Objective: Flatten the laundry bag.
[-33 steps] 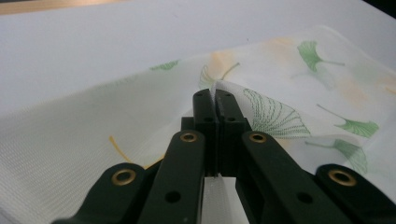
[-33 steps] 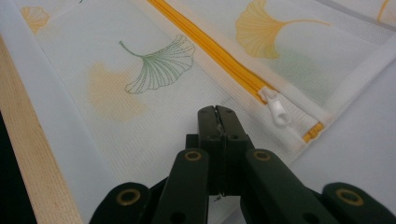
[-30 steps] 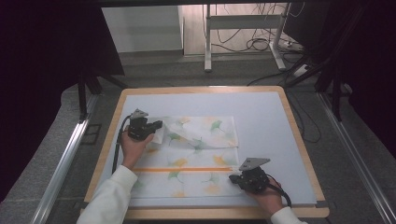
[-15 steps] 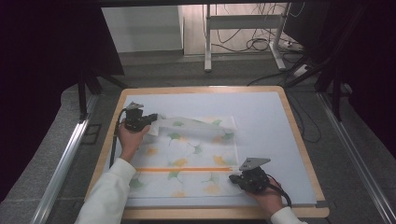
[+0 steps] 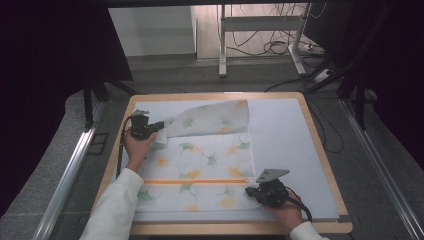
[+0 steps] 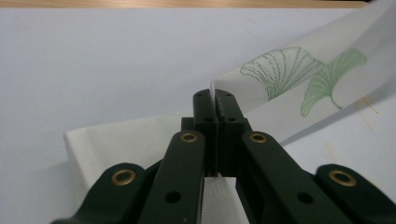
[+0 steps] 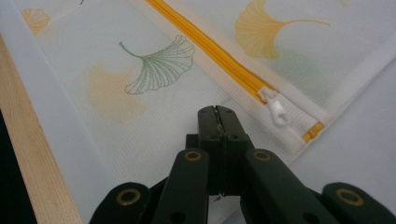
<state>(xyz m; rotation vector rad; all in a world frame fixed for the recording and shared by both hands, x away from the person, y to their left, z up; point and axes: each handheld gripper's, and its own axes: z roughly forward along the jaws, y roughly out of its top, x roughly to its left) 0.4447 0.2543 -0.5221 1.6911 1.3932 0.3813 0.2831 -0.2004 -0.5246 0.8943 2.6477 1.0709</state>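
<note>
A white mesh bag (image 5: pixel 210 160) printed with green and orange ginkgo leaves lies on the pale mat (image 5: pixel 285 135). An orange zipper (image 5: pixel 195 181) crosses it near the front. My left gripper (image 5: pixel 161 125) is at the bag's far left and is shut on its white hem, holding a flap (image 6: pixel 280 79) raised off the mat; a sliver of fabric stands between the tips of the left gripper (image 6: pixel 215 95). My right gripper (image 5: pixel 248 191) is shut over the near right corner. In the right gripper view it (image 7: pixel 217 111) lies on the mesh (image 7: pixel 154 93) beside the zipper pull (image 7: pixel 279 109). No pinched cloth shows there.
A wooden rim (image 5: pixel 225 228) frames the mat. Bare mat lies to the right of the bag and beyond it. Metal rails run along both sides of the table, and a desk frame (image 5: pixel 260 40) with cables stands on the floor behind.
My left gripper has moved toward the far left with the bag's hem, and the folded flap has opened out toward the far edge. The right gripper has stayed put.
</note>
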